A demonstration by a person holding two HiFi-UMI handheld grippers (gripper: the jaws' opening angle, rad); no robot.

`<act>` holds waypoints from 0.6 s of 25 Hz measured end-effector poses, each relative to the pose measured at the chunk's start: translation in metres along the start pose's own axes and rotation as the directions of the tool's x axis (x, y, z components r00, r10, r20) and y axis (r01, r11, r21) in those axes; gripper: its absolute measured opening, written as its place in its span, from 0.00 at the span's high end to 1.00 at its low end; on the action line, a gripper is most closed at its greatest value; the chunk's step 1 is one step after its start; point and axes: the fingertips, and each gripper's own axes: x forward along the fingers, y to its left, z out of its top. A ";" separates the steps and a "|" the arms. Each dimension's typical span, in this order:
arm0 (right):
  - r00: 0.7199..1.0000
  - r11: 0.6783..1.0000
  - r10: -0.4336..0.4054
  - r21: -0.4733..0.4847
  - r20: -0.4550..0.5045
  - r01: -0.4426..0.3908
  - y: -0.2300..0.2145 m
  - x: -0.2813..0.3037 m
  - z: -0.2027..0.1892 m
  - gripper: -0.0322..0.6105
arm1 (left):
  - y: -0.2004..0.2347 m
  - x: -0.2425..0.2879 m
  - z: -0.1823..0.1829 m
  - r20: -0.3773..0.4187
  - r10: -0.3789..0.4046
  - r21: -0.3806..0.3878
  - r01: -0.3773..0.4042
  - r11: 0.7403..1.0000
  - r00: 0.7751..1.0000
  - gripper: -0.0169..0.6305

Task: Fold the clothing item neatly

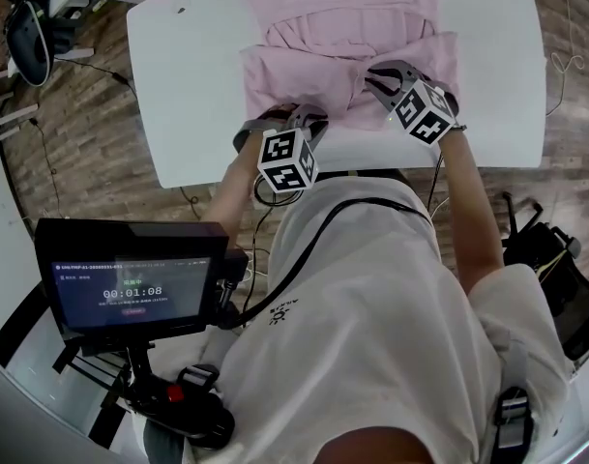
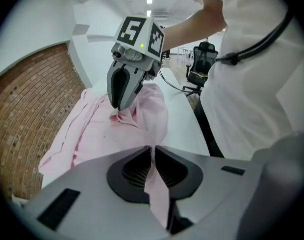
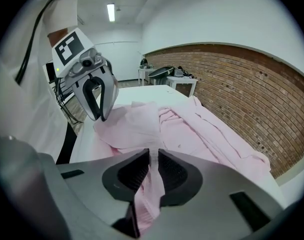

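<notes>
Two pairs of jaws are closed on the near edge of the pink garment (image 1: 342, 17), spread on the white table (image 1: 192, 85) at 12 o'clock: the left gripper (image 2: 152, 154) grips its 7 o'clock corner, the right gripper (image 3: 152, 156) its 5 o'clock corner

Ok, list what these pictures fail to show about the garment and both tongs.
Far end of the pale pink fabric garment: cut off by the head view's top edge.
Which edge the left tongs and right tongs, both shut on it, pinch: buried in folds, both gripper views.
Small print on the black monitor: too tiny, head view.
</notes>
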 end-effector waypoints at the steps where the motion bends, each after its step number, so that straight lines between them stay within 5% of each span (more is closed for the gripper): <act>1: 1.000 1.000 0.003 -0.005 -0.009 -0.003 0.000 0.002 -0.002 0.85 | -0.001 -0.001 0.001 0.004 0.001 -0.005 -0.001 1.000 1.000 0.93; 6: 0.999 0.998 0.030 -0.050 -0.030 -0.031 0.005 0.005 -0.002 0.89 | -0.004 -0.001 0.002 0.017 0.015 -0.037 -0.015 0.999 1.000 0.93; 15: 0.997 0.996 -0.066 -0.066 0.036 0.068 -0.055 -0.015 0.027 0.90 | 0.022 0.001 -0.005 0.057 0.041 -0.078 -0.036 0.996 0.998 0.93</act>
